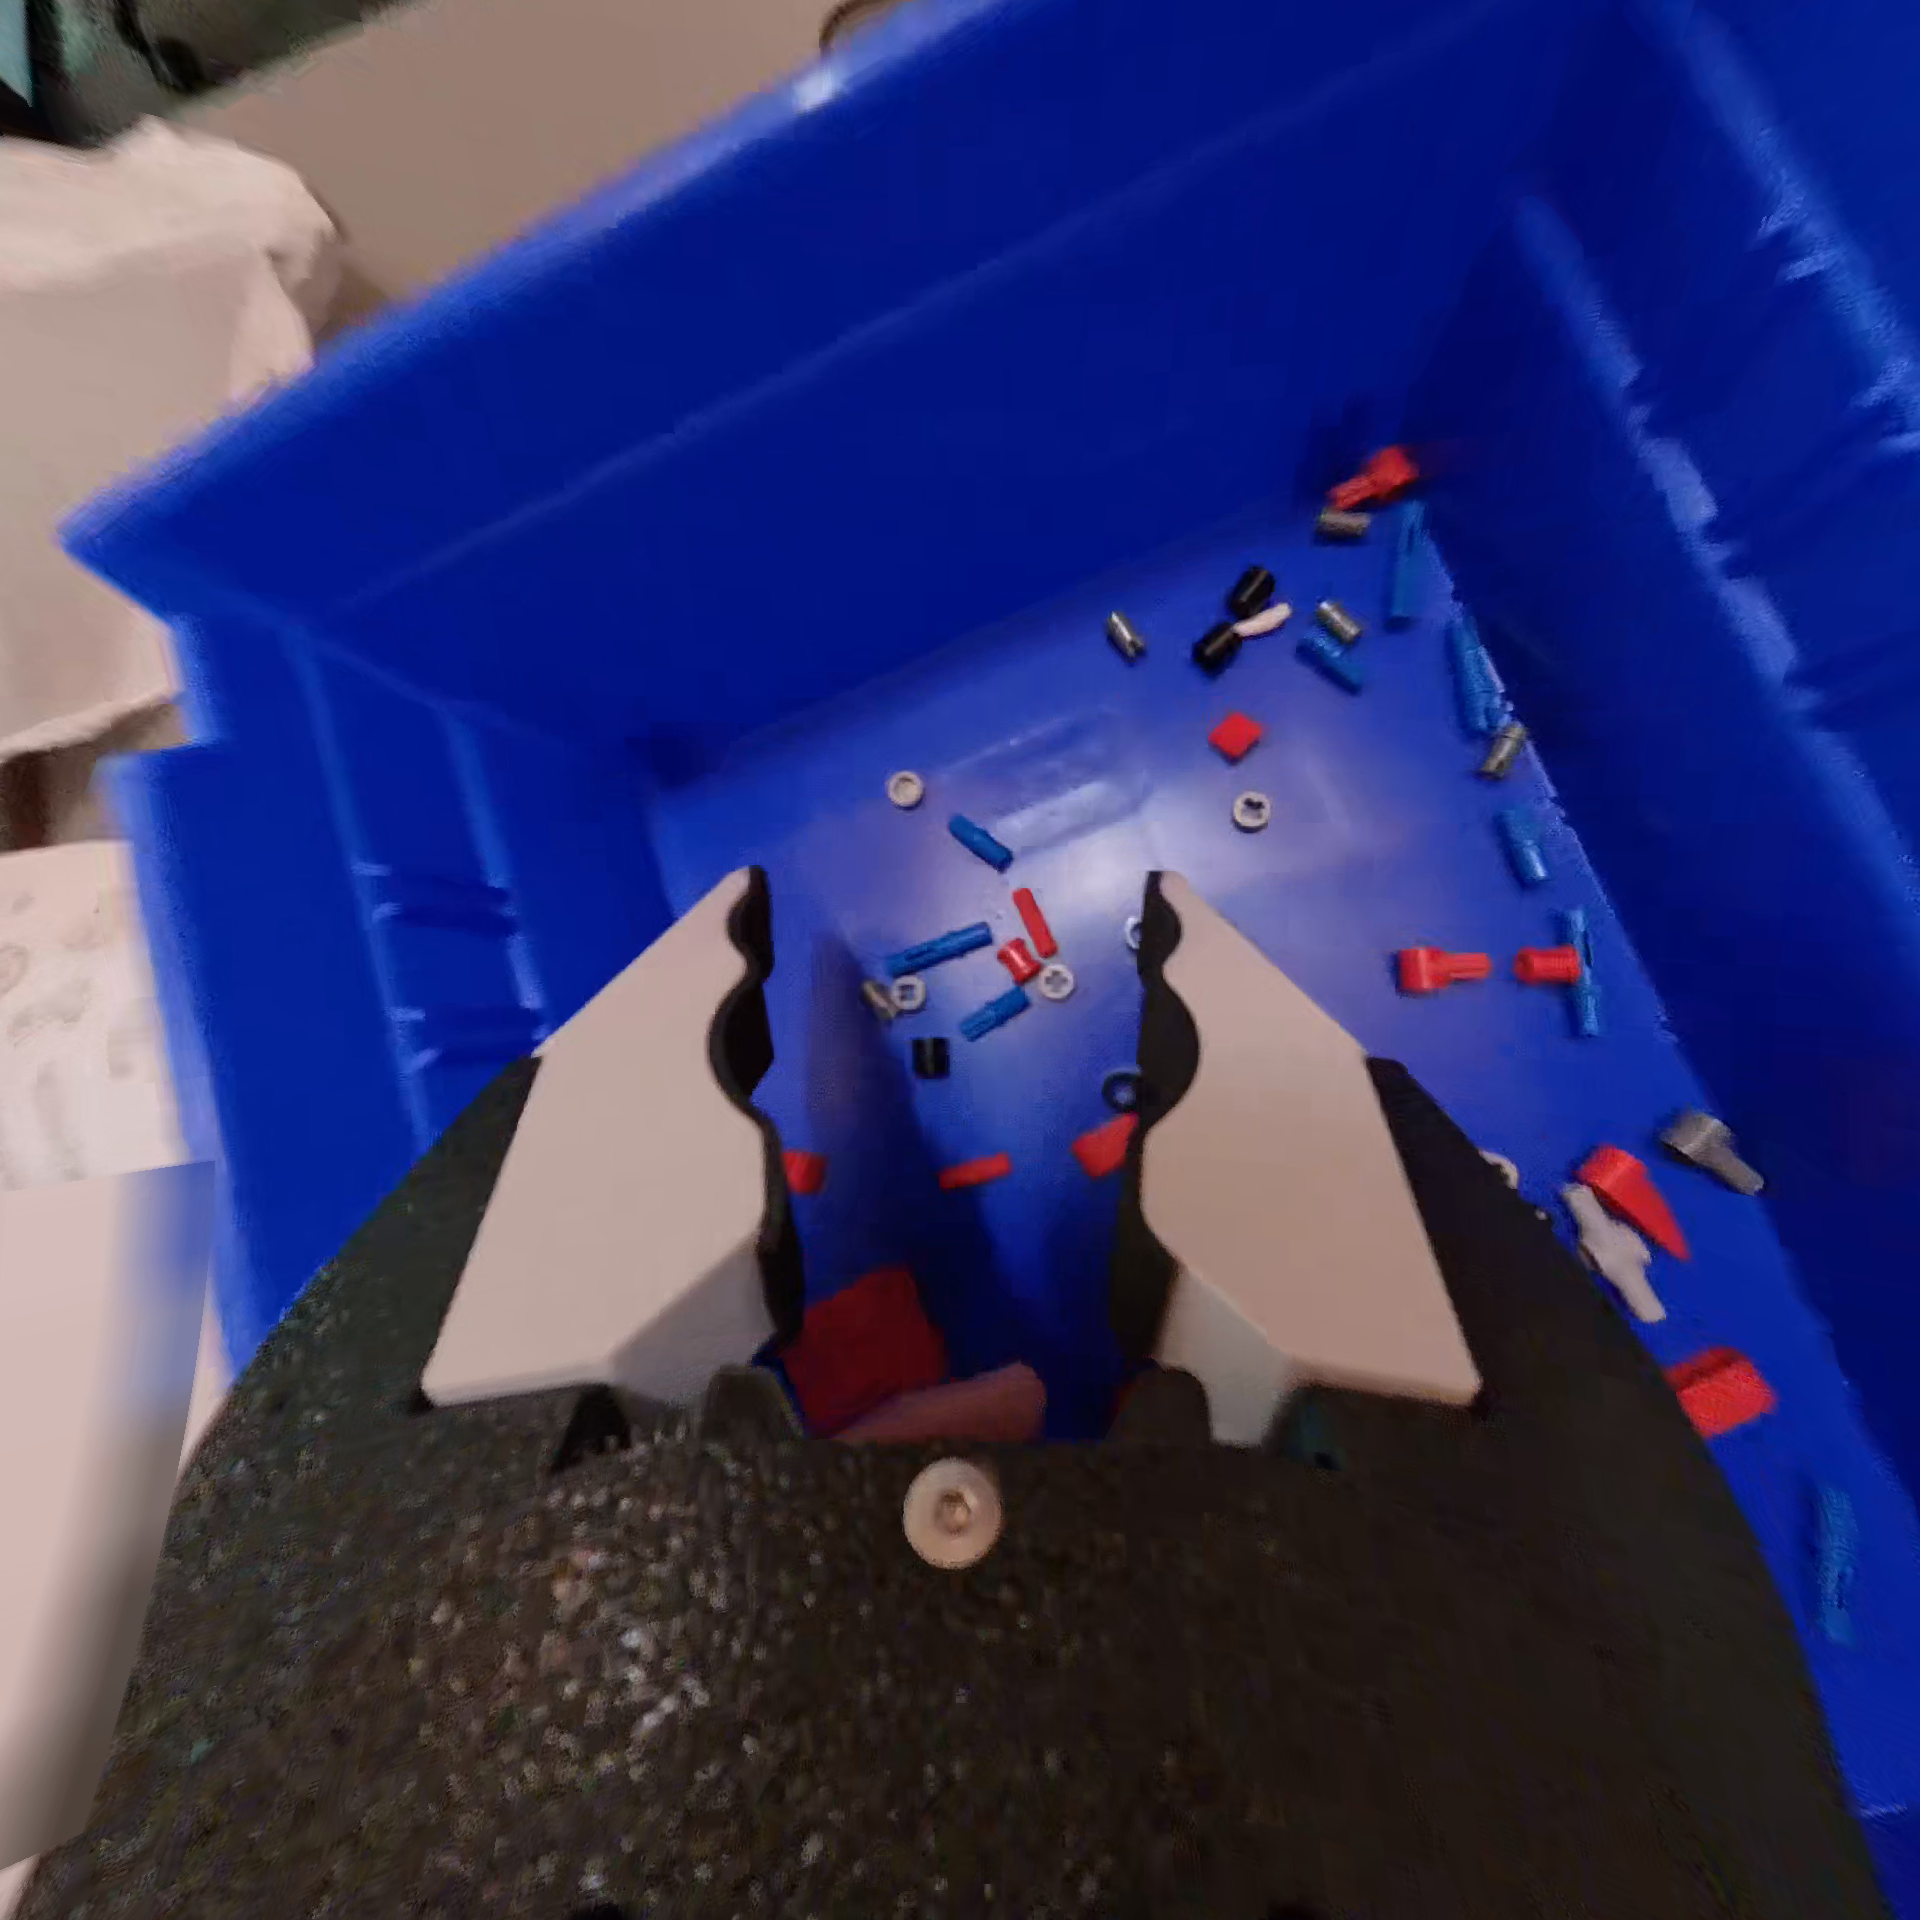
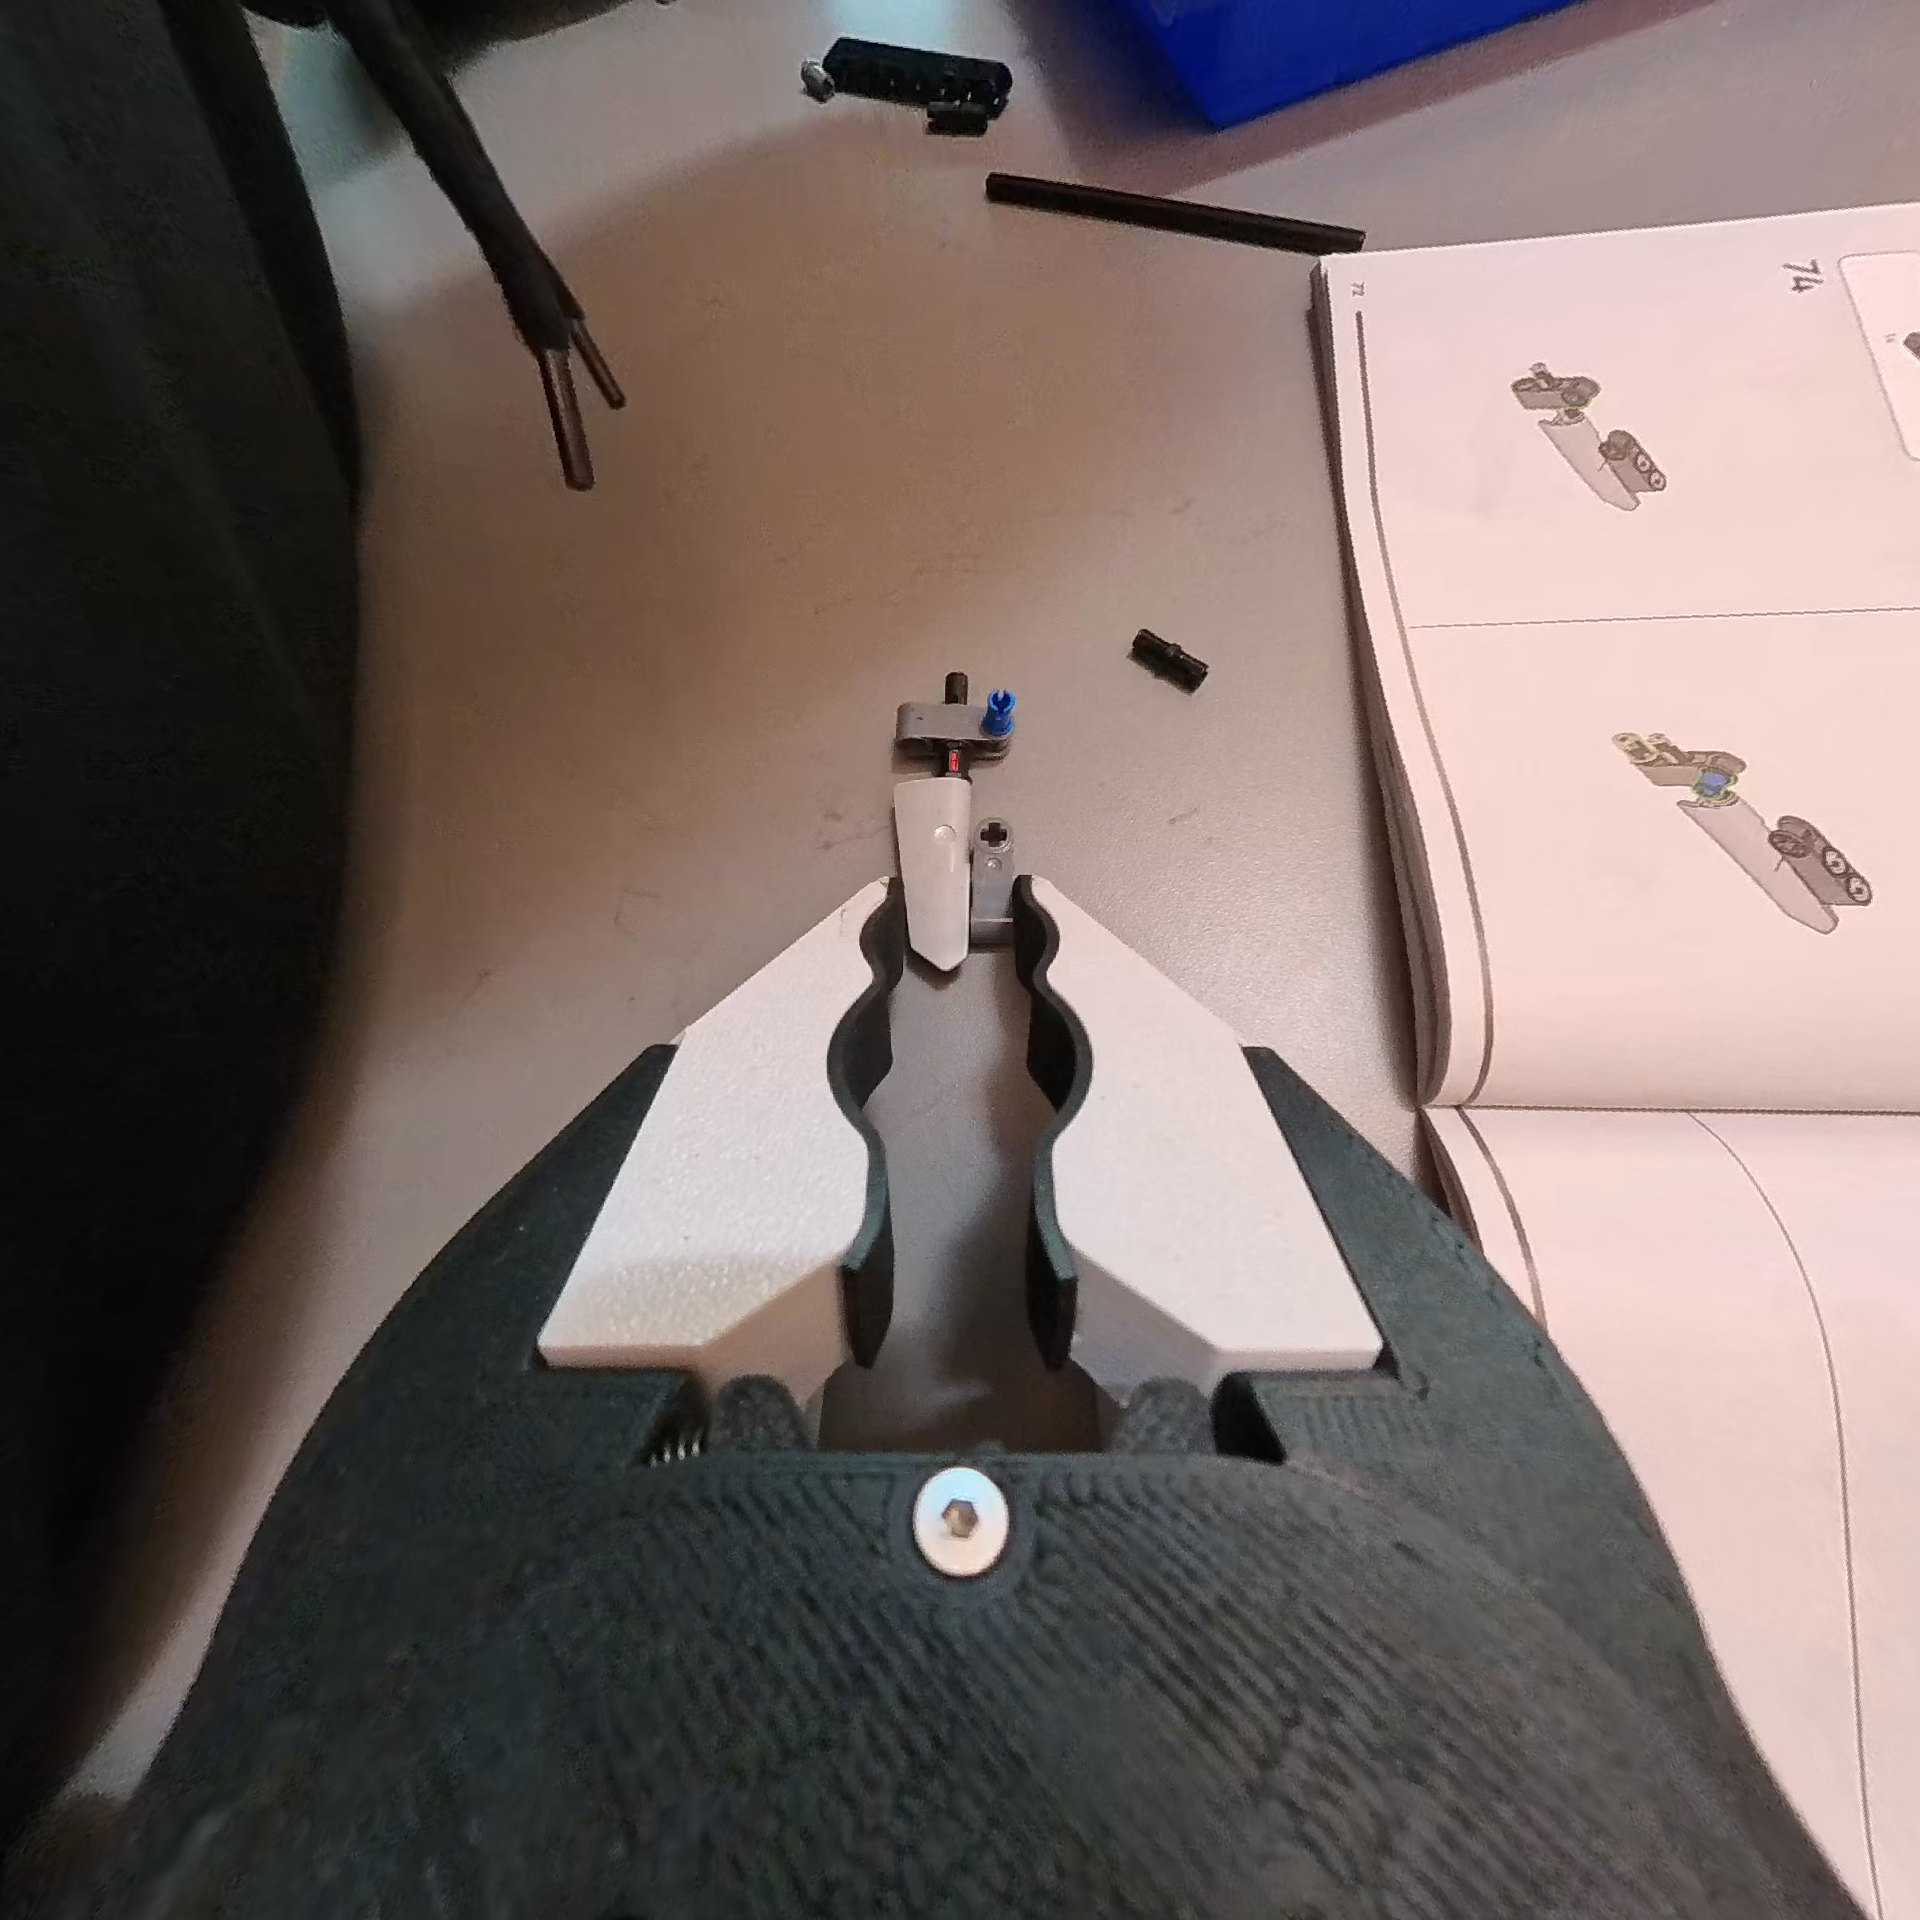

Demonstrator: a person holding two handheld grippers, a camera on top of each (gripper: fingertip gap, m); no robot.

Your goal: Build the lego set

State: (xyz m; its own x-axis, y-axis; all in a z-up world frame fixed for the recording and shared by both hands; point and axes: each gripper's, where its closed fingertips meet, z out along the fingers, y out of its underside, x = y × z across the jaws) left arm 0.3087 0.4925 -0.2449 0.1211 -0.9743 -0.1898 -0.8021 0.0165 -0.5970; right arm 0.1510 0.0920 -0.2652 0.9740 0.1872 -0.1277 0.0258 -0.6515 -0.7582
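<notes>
In the left wrist view my left gripper [image 1: 956,894] is open and empty, hanging inside a blue bin [image 1: 935,468] above its floor. Small lego parts are scattered there: blue pins [image 1: 980,842], red pins [image 1: 1034,920], a red square tile [image 1: 1234,736], tan round bushes [image 1: 906,790] and black sleeves [image 1: 1252,590]. In the right wrist view my right gripper [image 2: 954,904] is shut on a grey lego assembly [image 2: 935,883], holding it over the table. A grey connector [image 2: 992,873] sits beside its pale panel. A grey beam with a blue pin [image 2: 1000,712] and a black axle sticks out ahead.
An open instruction booklet [image 2: 1662,675] lies on the table to the right. A loose black pin [image 2: 1169,657], a long black axle [image 2: 1174,213] and a black beam [image 2: 914,78] lie ahead. The blue bin's corner [image 2: 1299,52] shows at the top. Black cords [image 2: 540,312] and dark cloth are at left. My right fingertips sit around 45 cm from my left ones. The left tips stand about 4 cm off the red square tile [image 1: 1234,736].
</notes>
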